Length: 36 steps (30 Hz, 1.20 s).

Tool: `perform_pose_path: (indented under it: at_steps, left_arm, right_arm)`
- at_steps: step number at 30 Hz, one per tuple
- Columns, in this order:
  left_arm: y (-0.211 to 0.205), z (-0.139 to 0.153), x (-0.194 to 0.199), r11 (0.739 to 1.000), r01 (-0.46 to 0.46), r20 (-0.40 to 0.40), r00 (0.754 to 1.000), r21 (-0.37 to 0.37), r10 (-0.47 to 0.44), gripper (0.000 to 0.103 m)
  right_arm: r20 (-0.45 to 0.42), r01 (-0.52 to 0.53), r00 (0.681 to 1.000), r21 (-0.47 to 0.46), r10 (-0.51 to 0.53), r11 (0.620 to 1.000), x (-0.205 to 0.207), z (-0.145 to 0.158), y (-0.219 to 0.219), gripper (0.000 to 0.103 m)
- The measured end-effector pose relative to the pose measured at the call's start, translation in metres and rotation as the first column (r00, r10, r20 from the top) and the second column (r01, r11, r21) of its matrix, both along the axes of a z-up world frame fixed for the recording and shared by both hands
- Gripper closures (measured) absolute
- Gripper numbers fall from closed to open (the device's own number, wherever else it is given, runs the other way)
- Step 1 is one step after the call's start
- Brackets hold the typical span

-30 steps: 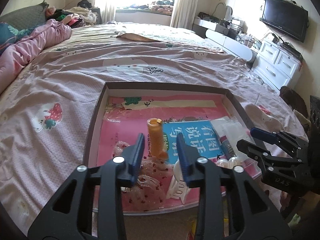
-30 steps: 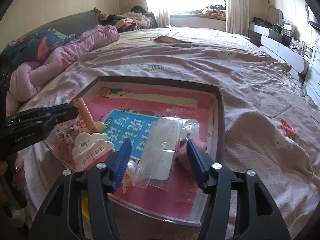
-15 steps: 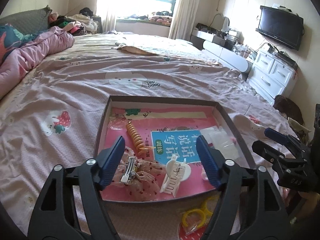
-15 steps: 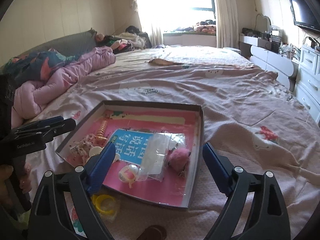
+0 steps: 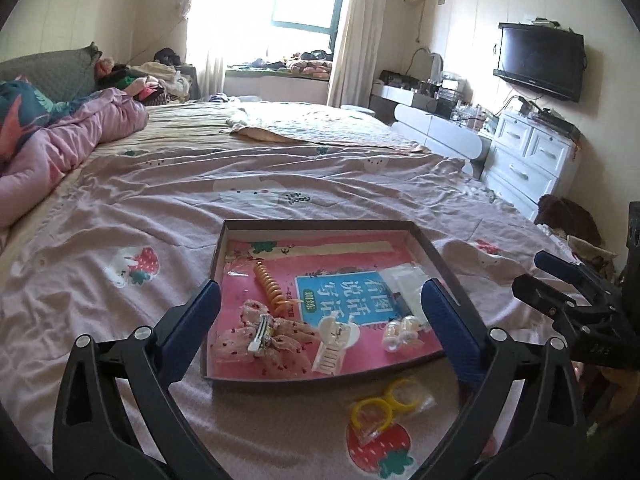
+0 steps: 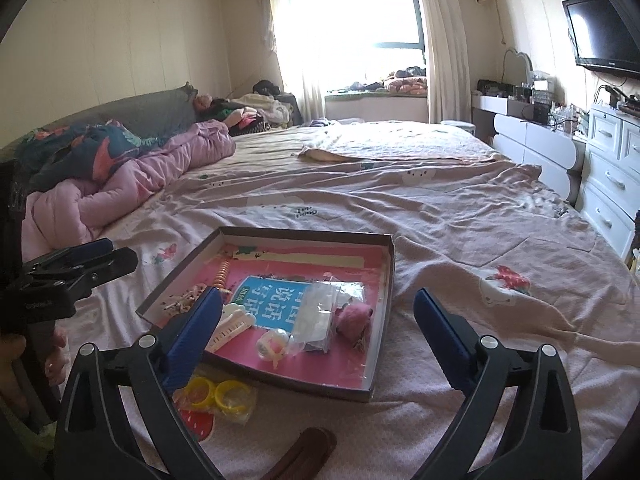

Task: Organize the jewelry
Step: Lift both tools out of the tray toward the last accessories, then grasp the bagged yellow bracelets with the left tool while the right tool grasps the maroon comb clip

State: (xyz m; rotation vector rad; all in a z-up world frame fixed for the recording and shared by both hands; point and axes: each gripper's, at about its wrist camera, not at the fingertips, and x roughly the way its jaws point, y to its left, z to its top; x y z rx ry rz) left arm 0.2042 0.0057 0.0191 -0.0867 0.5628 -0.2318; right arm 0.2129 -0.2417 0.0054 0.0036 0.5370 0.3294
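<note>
A shallow cardboard tray (image 5: 320,225) (image 6: 382,308) with a pink lining lies on the bed. In it are an orange spiral hair tie (image 5: 272,286), a pink scrunchie with a clip (image 5: 264,336), a white claw clip (image 5: 334,342) (image 6: 232,326), pearl pieces (image 5: 402,330), clear bags (image 6: 320,312) and a pink pompom (image 6: 354,318). Yellow rings in a bag (image 5: 384,400) (image 6: 218,394) lie on the sheet in front of the tray. My left gripper (image 5: 320,332) is open and empty, above the tray's near edge. My right gripper (image 6: 318,332) is open and empty too.
The pink bedsheet (image 5: 280,184) spreads all around the tray. A pink duvet (image 6: 132,176) is heaped at the left. White drawers (image 5: 528,160) and a TV (image 5: 540,60) stand at the right. A dark brown object (image 6: 304,456) lies at the bed's near edge.
Both grippers have opened wide and pulled back and up from the tray. The orange hair tie was let go and now lies flat in the tray.
</note>
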Motion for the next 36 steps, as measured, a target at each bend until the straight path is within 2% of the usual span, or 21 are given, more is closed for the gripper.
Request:
perform_pose_path:
  at_steps: [15, 27, 36]
  left_arm:
    - [0.003, 0.003, -0.034, 1.000, -0.001, 0.033, 0.999, -0.009, 0.002, 0.011]
    - [0.001, -0.011, -0.051, 1.000, 0.013, 0.004, 1.000, 0.023, -0.013, 0.011]
    - [0.000, -0.033, -0.058, 0.998, 0.036, -0.052, 0.998, 0.054, -0.033, 0.011]
  right_arm:
    - [0.004, -0.031, 0.999, -0.046, 0.032, 0.998, -0.041, -0.004, 0.004, 0.009]
    - [-0.091, -0.058, 0.994, -0.048, 0.053, 0.997, -0.058, -0.028, 0.007, 0.009]
    - [-0.211, -0.061, 0.977, -0.078, 0.043, 0.995, -0.057, -0.060, 0.009, 0.009]
